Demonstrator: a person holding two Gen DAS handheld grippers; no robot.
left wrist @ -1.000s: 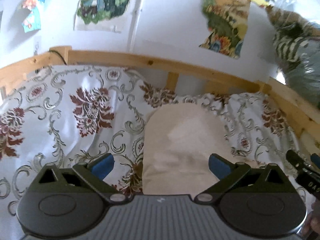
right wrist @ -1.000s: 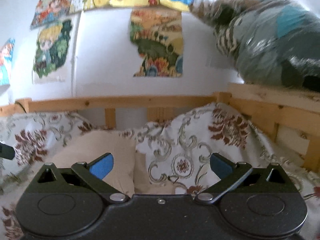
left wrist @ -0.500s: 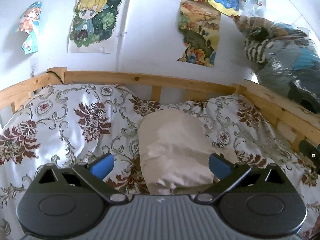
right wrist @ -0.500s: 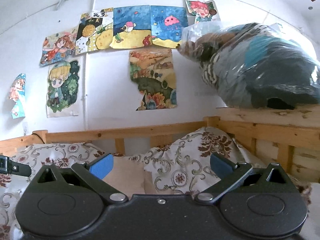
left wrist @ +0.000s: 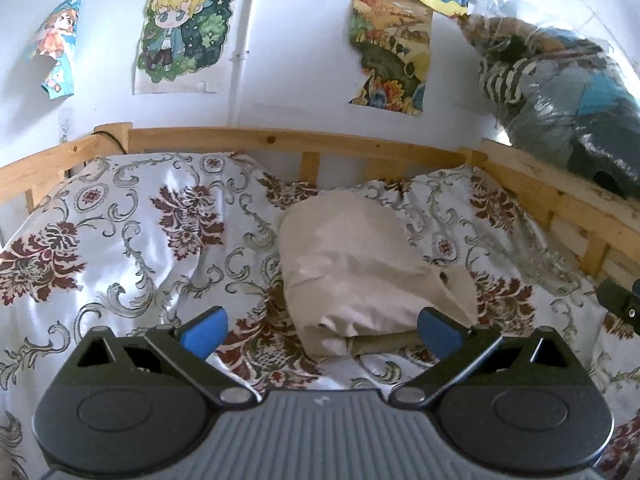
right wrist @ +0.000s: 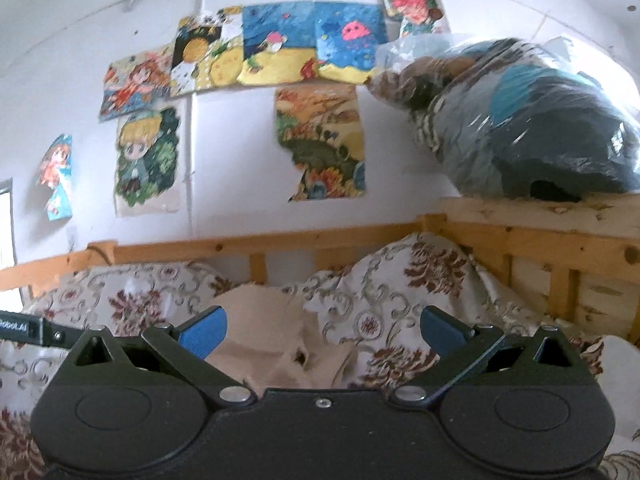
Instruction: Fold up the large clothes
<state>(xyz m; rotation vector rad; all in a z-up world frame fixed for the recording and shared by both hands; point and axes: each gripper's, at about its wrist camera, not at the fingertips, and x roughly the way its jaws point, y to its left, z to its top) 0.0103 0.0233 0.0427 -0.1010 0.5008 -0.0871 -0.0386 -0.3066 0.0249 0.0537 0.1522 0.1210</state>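
So both of mine were held up off the bed, holding nothing: left gripper point(left wrist: 320, 330) spread wide, right gripper point(right wrist: 322, 330) the same. The beige garment point(left wrist: 360, 268) sat bundled in a compact lump on the floral bedspread point(left wrist: 120, 240), just ahead of the left one, near the wooden rail point(left wrist: 280, 142). Looked to me like a finished fold, or close. Next I figured I'd need to check that loose bottom edge.

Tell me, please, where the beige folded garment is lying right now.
The beige folded garment lies mid-bed on the floral-patterned white bedspread, just ahead of the left claw, below the wooden bed rail.
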